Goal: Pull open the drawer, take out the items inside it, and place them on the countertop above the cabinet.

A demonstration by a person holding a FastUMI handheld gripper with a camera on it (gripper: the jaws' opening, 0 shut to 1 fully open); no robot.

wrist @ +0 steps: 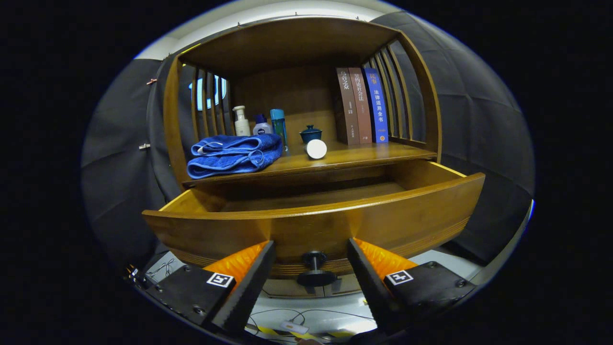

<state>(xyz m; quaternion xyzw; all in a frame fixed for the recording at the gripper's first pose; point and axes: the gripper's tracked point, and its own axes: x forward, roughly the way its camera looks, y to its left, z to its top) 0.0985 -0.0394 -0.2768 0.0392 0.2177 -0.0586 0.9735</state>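
One drawer [313, 218] is pulled out, its knob [314, 269] between your gripper [311, 254] fingers, which are spread wide, gripping nothing. Rigid wood; pinch that knob. Towel [234, 154] lies at 10 o'clock on the countertop [364, 155].

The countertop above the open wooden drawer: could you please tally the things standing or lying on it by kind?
Upright hardcover books: 3
Bottles (white pump bottle, small white bottle with blue cap, teal bottle): 3
Folded blue towel: 1
Dark blue lidded cup: 1
White round object: 1
Total: 9
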